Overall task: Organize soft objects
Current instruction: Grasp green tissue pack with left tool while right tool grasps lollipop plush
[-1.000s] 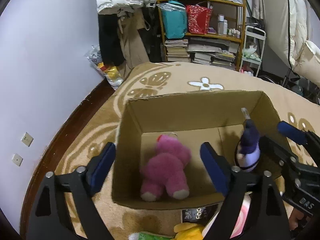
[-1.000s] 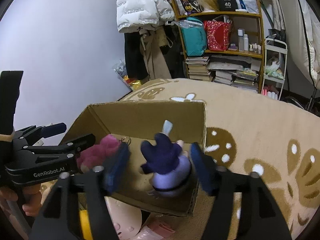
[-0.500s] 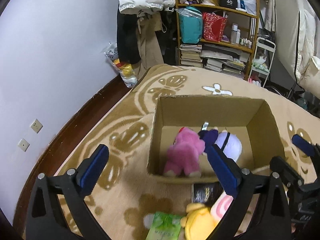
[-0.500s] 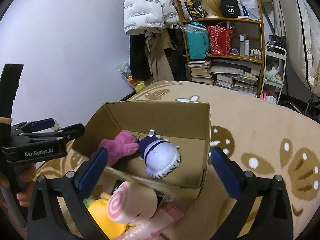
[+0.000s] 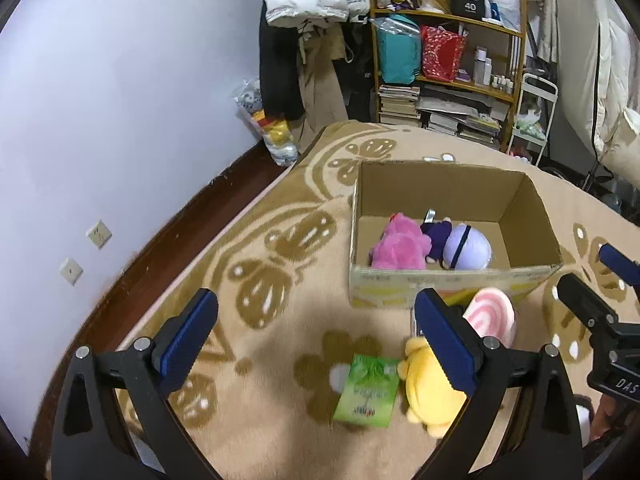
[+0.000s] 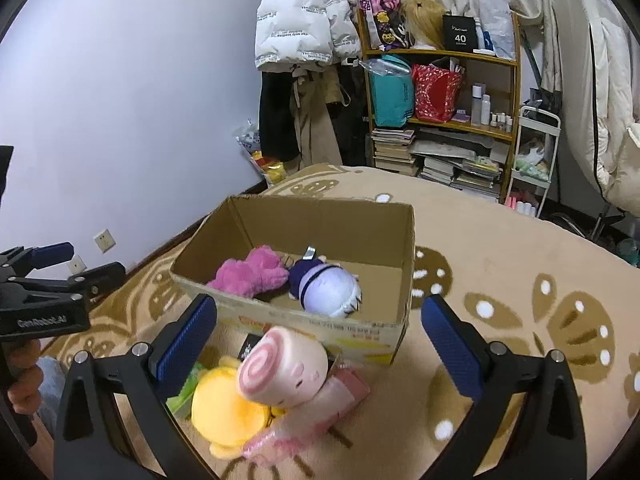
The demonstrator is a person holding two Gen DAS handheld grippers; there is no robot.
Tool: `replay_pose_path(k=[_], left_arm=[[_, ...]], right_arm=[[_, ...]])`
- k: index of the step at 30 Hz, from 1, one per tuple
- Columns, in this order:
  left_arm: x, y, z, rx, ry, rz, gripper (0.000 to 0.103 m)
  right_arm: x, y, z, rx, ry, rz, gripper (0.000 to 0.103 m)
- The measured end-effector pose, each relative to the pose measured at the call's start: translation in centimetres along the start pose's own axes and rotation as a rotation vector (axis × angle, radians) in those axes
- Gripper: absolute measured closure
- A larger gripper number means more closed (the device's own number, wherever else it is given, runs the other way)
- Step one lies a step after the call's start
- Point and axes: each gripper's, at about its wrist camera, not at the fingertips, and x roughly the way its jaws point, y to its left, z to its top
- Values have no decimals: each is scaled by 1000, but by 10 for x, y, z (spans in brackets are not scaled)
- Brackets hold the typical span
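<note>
Floor: tan rug (image 5: 280,248) with brown butterfly and flower shapes, next to a pale purple wall.
Box: an open cardboard box (image 5: 448,284) sits on the rug.
Pink toy: a fuzzy pink plush (image 5: 400,246) lies inside the box, on its left side.
Purple toy: a round, light purple plush (image 6: 328,286) lies inside the box too, touching the pink plush.
Swirl toy: a pink plush with a swirl on top (image 6: 280,368) lies on the rug just outside the front of the box.
Yellow toy: a yellow plush (image 5: 430,386) lies on the rug, touching the swirl toy.
Green pack: a green packet (image 5: 368,390) lies flat beside the yellow plush.
Left gripper (image 5: 316,340): its blue pads are spread wide and hold nothing. It hangs over the rug, in front of the box.
Right gripper (image 6: 320,344): spread wide too, holding nothing, above the swirl toy and yellow plush.
Back of room: a wooden shelf (image 6: 440,120) with books and bags, and a white puffy coat (image 6: 304,20) hanging up.
</note>
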Motion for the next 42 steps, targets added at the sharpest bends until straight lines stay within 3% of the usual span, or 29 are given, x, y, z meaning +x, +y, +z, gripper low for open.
replay_pose_path(k=[10, 18, 35, 42], left_arm=[[-14, 15, -25, -52, 75, 9, 5], [-8, 15, -33, -33, 127, 17, 5], [48, 3, -46, -35, 332, -8, 5], [71, -1, -49, -54, 407, -59, 5]], right_arm=[[-10, 17, -15, -19, 31, -18, 0], [-8, 21, -21, -22, 48, -28, 0], [26, 17, -29, -20, 120, -10, 0], [42, 16, -33, -4, 158, 12, 0]])
